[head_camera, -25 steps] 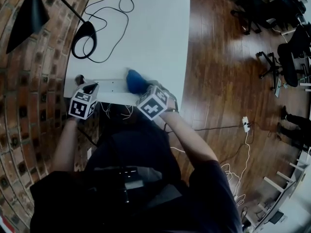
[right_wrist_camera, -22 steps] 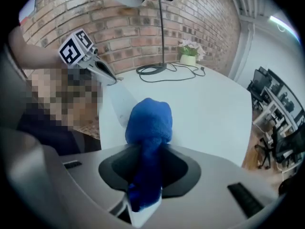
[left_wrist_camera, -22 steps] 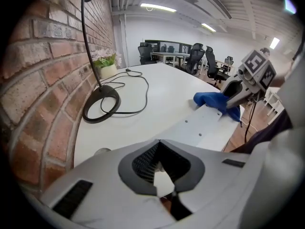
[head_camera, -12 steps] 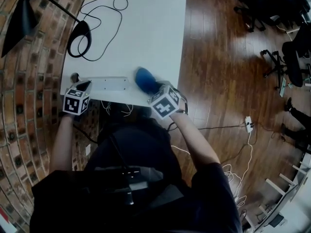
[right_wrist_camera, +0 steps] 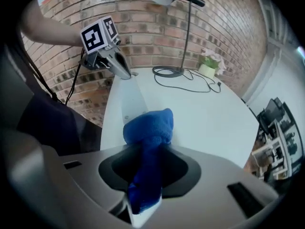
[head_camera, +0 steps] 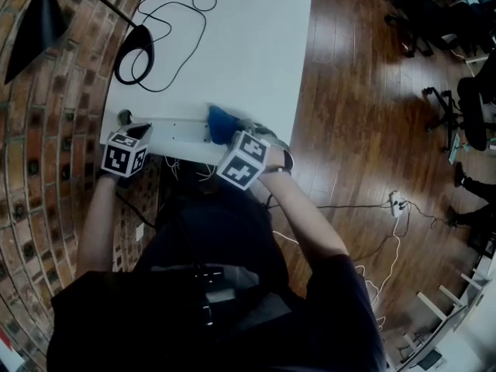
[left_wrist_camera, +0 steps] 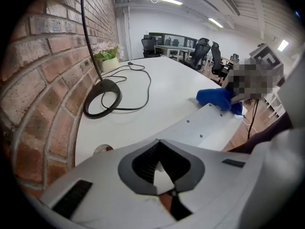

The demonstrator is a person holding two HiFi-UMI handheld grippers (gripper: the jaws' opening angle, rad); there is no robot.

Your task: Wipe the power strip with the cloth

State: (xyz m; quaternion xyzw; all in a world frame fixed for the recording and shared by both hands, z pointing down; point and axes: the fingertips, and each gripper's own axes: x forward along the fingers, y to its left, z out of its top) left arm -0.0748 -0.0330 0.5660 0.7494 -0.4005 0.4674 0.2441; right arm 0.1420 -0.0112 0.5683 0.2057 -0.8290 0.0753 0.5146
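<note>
A long white power strip (head_camera: 174,130) lies along the white table's near edge. It also shows in the left gripper view (left_wrist_camera: 209,123) and the right gripper view (right_wrist_camera: 131,99). My left gripper (head_camera: 139,132) is shut, and its tips rest on the strip's left end, as the right gripper view (right_wrist_camera: 123,70) shows. In its own view (left_wrist_camera: 159,168) the jaws stand together over the strip. My right gripper (head_camera: 231,134) is shut on a bunched blue cloth (head_camera: 221,122), which presses on the strip's right end (left_wrist_camera: 217,98). The cloth (right_wrist_camera: 147,128) sticks out past the right gripper (right_wrist_camera: 145,171).
A black lamp base (head_camera: 136,53) with a looping black cord (head_camera: 182,10) sits at the table's far left by the brick wall. A potted plant (left_wrist_camera: 109,61) stands at the far end. Wooden floor (head_camera: 364,115) with office chairs lies right of the table edge (head_camera: 298,91).
The right gripper carried the cloth right, past the strip's end, then back left onto the strip. The left gripper kept its place on the strip's left end.
</note>
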